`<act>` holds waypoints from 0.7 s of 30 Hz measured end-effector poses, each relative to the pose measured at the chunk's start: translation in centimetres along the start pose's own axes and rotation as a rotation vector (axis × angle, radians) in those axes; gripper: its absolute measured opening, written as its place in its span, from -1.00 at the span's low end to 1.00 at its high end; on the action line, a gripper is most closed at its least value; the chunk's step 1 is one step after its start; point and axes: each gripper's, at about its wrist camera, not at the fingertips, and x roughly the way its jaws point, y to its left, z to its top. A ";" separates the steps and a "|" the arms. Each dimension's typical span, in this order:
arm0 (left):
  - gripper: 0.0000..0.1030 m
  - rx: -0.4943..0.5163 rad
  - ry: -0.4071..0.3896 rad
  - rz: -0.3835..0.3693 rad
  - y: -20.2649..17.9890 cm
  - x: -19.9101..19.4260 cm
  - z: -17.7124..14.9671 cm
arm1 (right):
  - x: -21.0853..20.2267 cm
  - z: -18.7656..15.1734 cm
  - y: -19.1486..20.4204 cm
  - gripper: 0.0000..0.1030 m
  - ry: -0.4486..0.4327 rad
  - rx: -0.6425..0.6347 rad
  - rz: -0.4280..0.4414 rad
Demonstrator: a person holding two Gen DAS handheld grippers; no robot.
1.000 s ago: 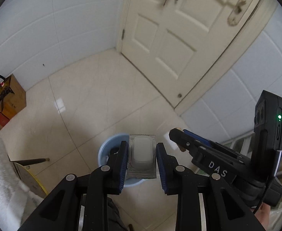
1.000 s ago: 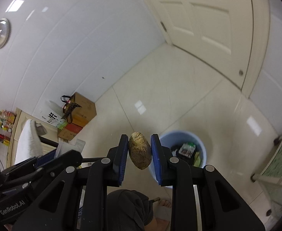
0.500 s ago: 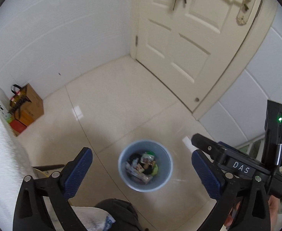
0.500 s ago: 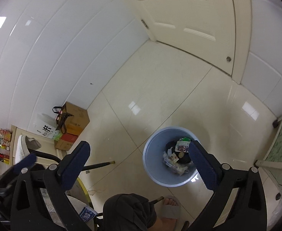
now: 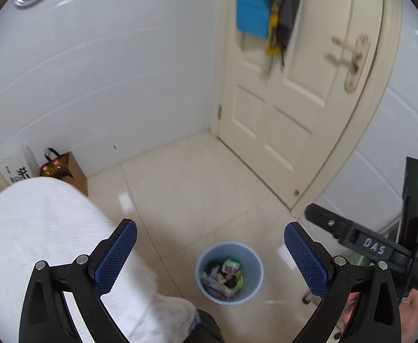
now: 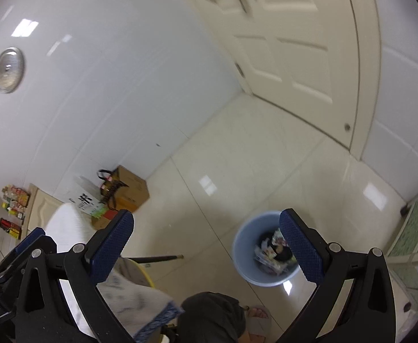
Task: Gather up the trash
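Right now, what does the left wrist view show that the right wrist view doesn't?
Only the left wrist view shows the door handle and the right gripper's body marked DAS. Only the right wrist view shows a foot in a sandal and shelved packets. Both show the blue bin of trash, the cardboard box, the door and open, empty fingers.

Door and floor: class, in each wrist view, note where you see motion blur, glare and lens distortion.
Left wrist view: door handle and hanging items smeared by blur; walls bowed. Right wrist view: glare patches on floor tiles; door curved by the fisheye, blurred near the top.
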 end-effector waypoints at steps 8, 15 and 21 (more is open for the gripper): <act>0.98 -0.073 -0.209 0.115 4.4 -14.3 -4.7 | -7.8 -1.3 10.3 1.00 -0.136 -0.151 0.077; 0.98 -0.177 -0.375 0.278 7.4 -26.3 -12.1 | -13.5 -5.8 20.2 1.00 -0.222 -0.324 0.152; 0.99 -0.260 -0.450 0.395 8.7 -34.8 -18.8 | -17.0 -11.0 26.8 1.00 -0.270 -0.454 0.207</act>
